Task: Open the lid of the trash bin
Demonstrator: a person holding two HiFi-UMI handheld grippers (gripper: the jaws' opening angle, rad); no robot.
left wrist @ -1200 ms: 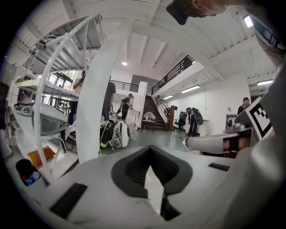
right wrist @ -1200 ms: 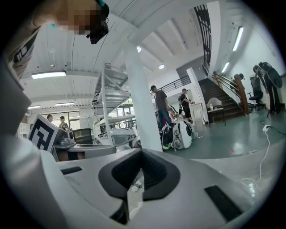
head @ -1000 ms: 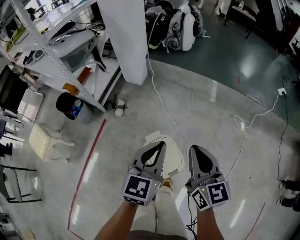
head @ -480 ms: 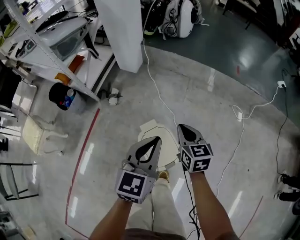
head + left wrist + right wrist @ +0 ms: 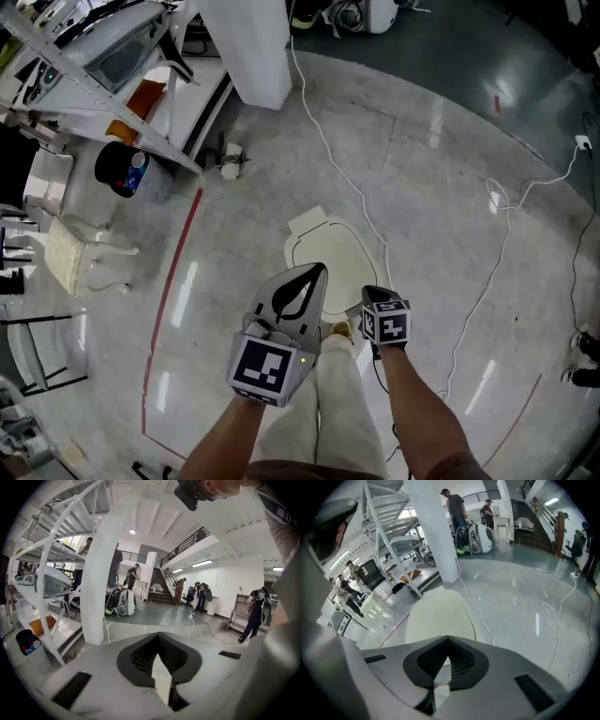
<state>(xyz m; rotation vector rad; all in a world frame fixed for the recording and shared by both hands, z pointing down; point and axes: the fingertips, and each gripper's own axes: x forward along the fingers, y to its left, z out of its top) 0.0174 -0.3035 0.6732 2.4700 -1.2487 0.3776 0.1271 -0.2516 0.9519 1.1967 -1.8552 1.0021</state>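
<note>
The trash bin stands on the floor just ahead of me, its cream lid point(image 5: 328, 253) down. In the right gripper view the lid point(image 5: 440, 613) fills the space straight beyond the jaws. My right gripper point(image 5: 371, 293) points steeply down at the lid's near right edge, jaws shut with nothing between them; I cannot tell if it touches the lid. My left gripper point(image 5: 320, 270) hovers higher over the lid's near edge, also shut and empty. In the left gripper view that gripper point(image 5: 158, 635) faces out across the room, with the bin out of sight.
A white cable point(image 5: 342, 183) runs along the floor past the bin's right side. A white pillar point(image 5: 248, 47), a metal shelf rack point(image 5: 103, 66), a black bin with bottles point(image 5: 127, 173) and a white chair point(image 5: 75, 258) stand at the left. Red tape line point(image 5: 173, 291) crosses the floor. People stand far off.
My right gripper has dropped and tipped downward to the lid's near right edge. The left gripper stays roughly where it was, and my view has shifted closer over the bin.
</note>
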